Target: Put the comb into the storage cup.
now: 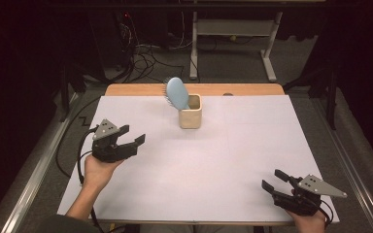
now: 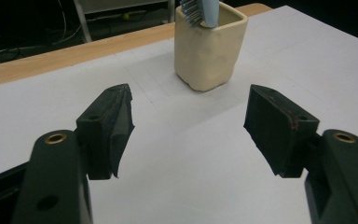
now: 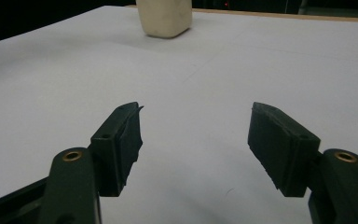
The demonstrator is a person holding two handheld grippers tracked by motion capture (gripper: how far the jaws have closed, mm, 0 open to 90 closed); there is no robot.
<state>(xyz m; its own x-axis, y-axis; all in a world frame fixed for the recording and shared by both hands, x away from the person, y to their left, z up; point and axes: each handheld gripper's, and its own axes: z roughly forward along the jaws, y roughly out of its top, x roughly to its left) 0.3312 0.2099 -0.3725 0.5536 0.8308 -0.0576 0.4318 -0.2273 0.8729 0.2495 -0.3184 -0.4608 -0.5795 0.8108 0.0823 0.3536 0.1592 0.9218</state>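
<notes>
Hairbrush [image 1: 177, 92] stands in cream cup [image 1: 190, 117] on the surface [image 1: 252, 145]. Left gripper [image 1: 132, 136] and right gripper [image 1: 272, 180] both gape wide, empty, well apart from it. Placing looks done.

White-covered table [image 1: 233, 165], cream cup [image 1: 190, 116] on it.
</notes>
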